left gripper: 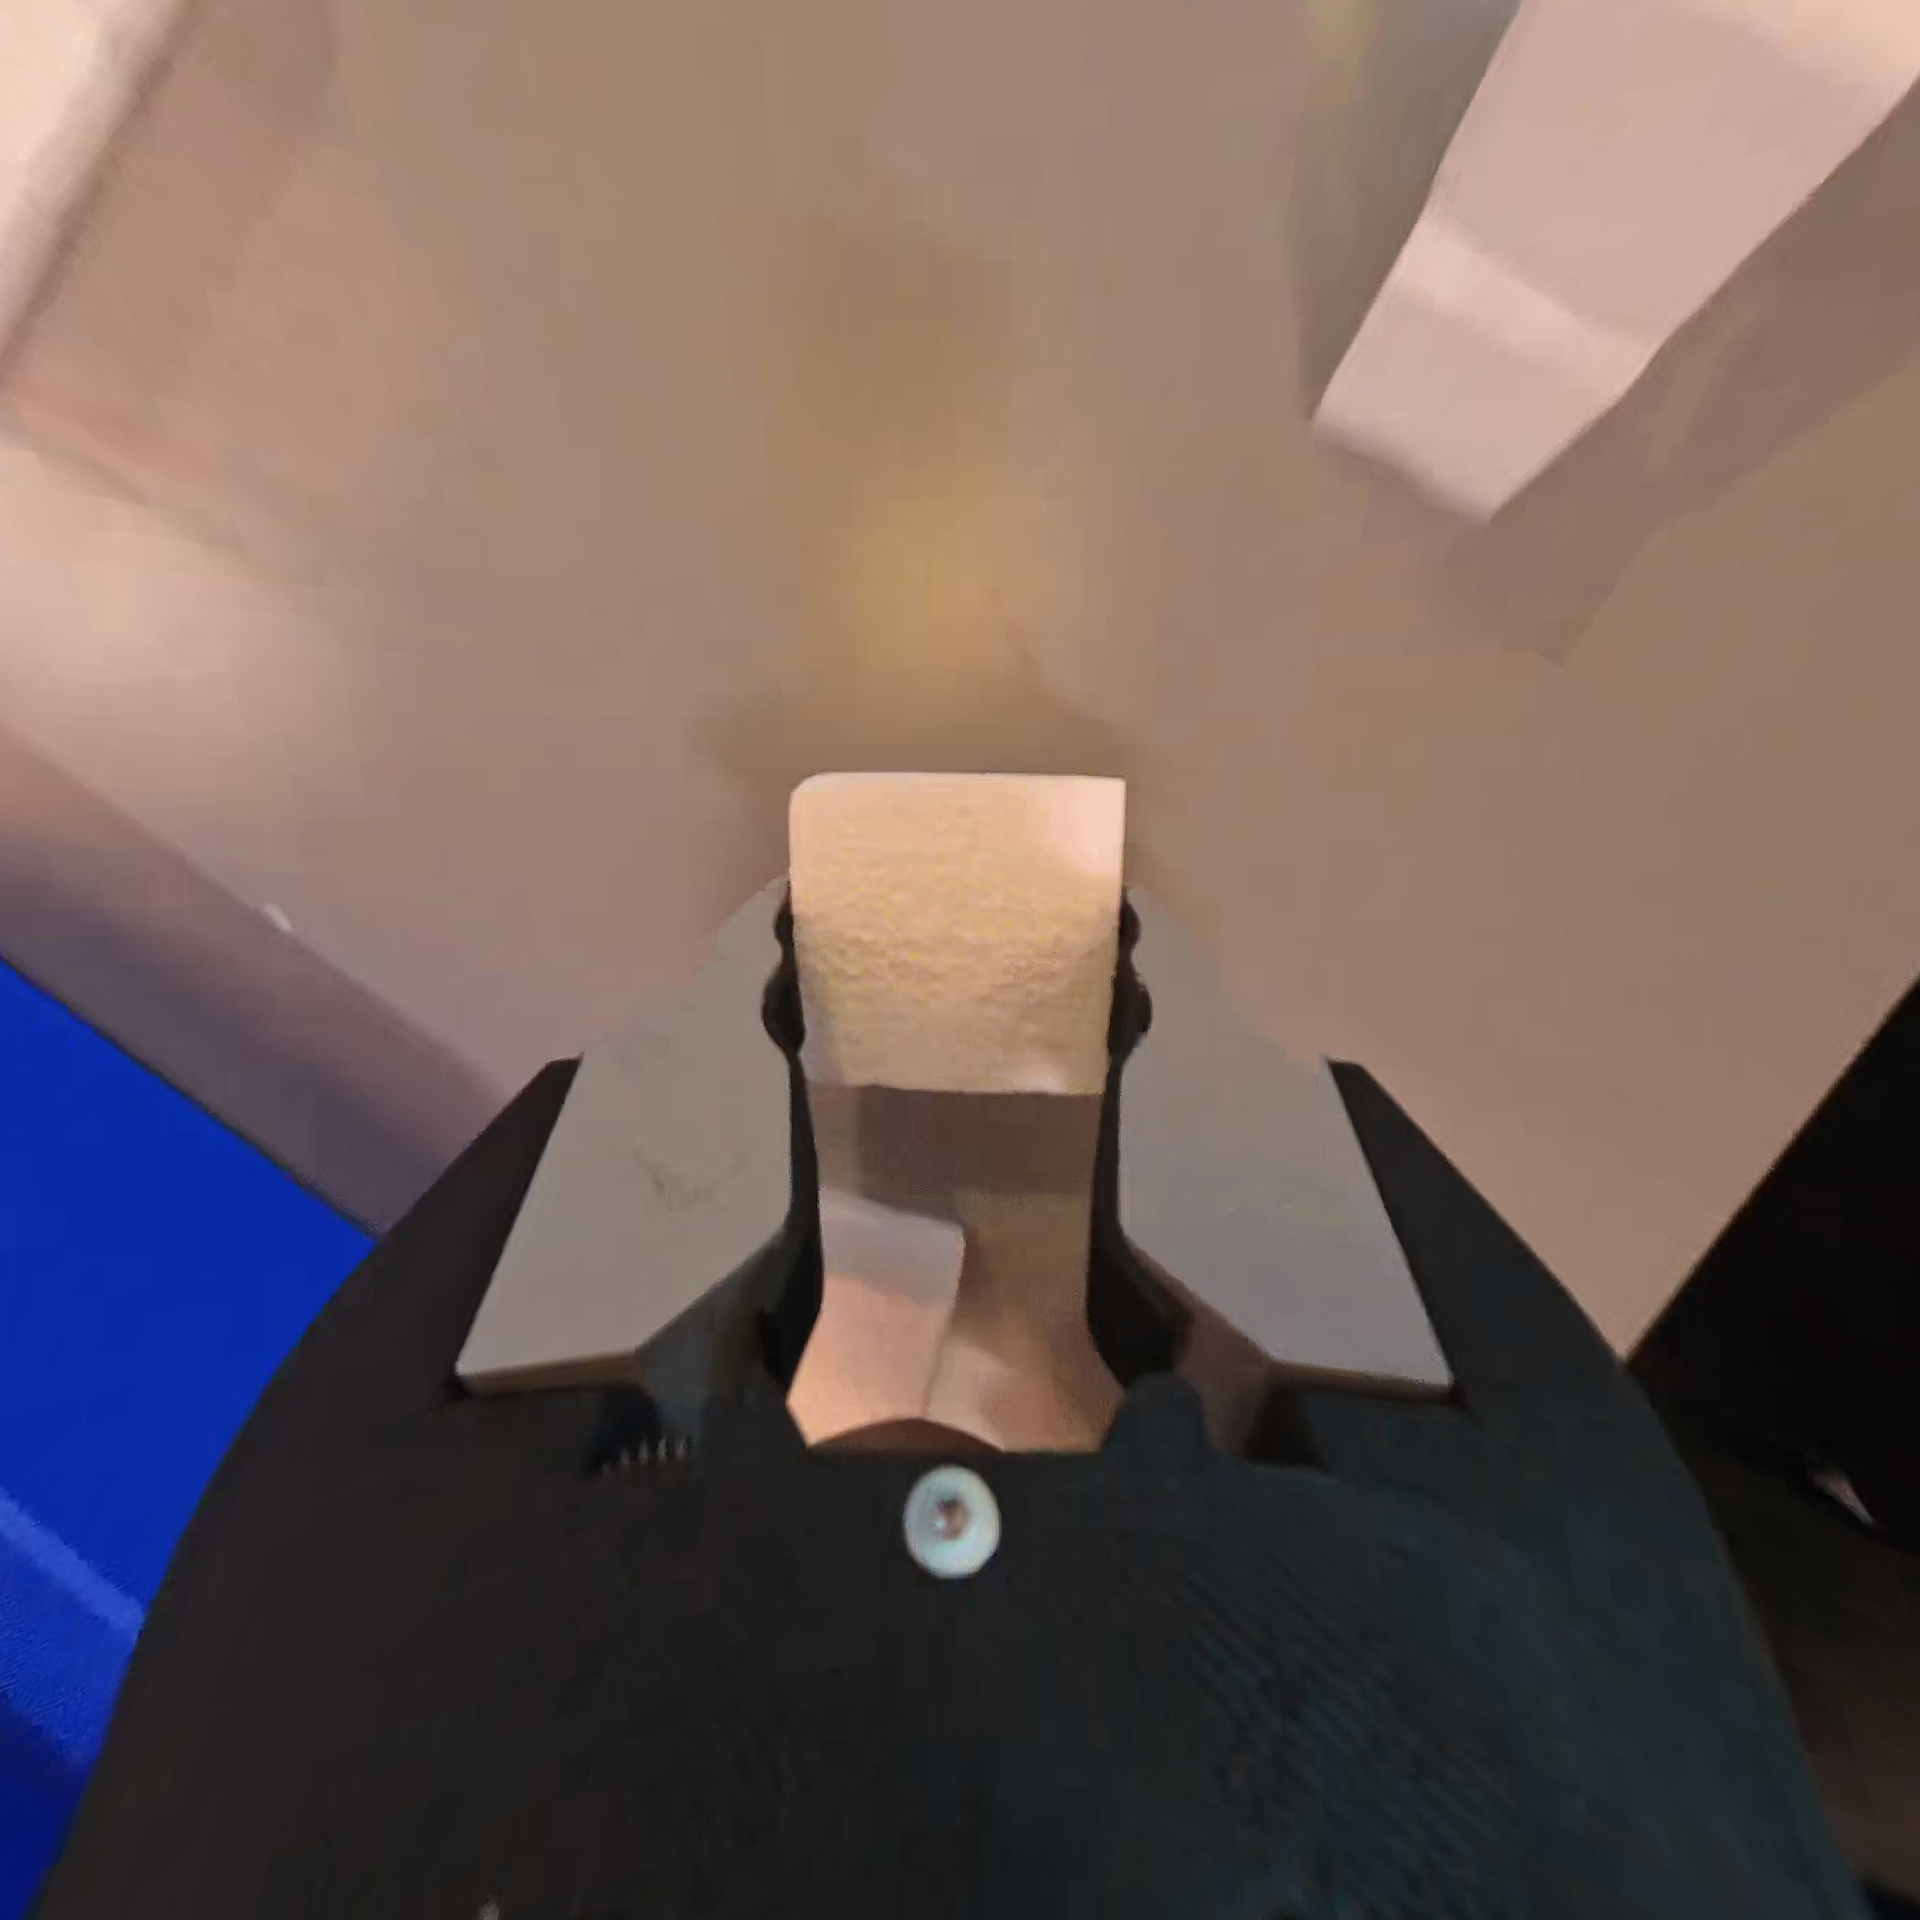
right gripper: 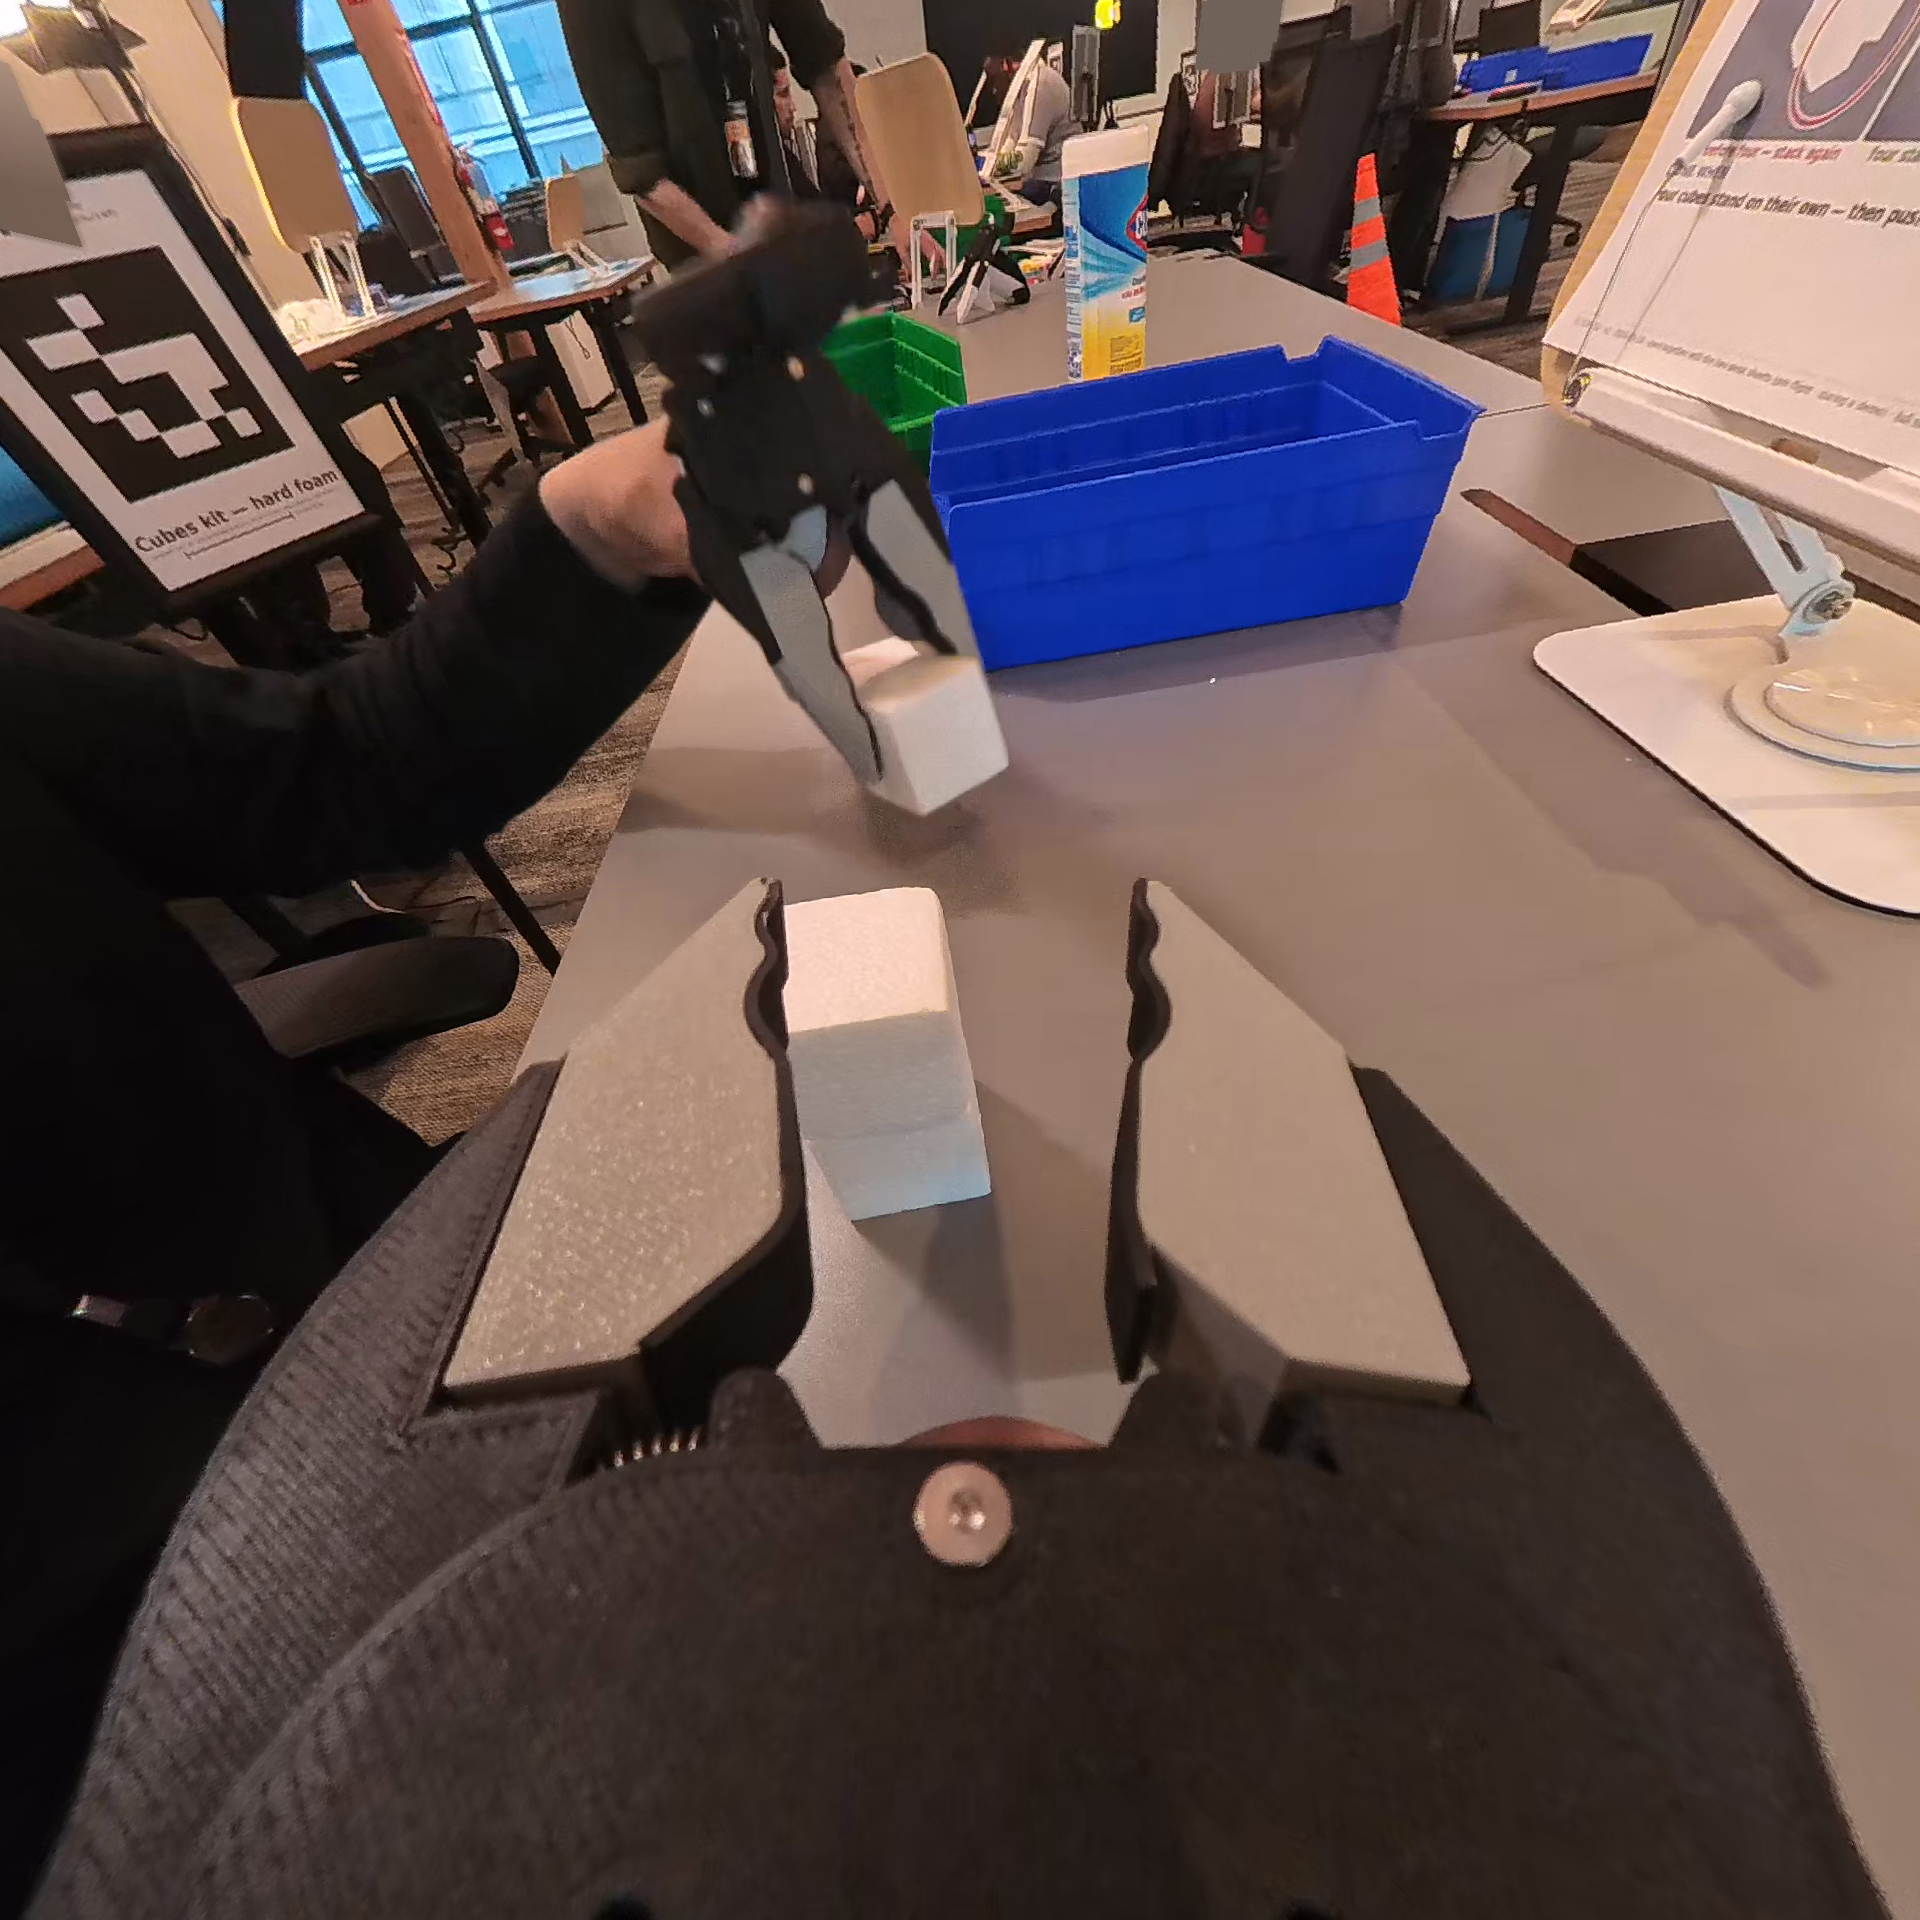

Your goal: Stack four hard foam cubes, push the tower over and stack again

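Your left tool (left gripper: 956, 982) is clamped on a white, grainy-faced foam cube (left gripper: 956, 935), held tilted in the air above the grey surface (right gripper: 1351, 883), on the near side of the blue bin (right gripper: 1195, 499). Your right tool (right gripper: 951, 935) stands spread wide, gripping nothing. A short stack of white cubes (right gripper: 883, 1049) rests on the surface nearer you than the bin, just inside that tool's left finger (right gripper: 644, 1143). Whether they touch, I cannot tell.
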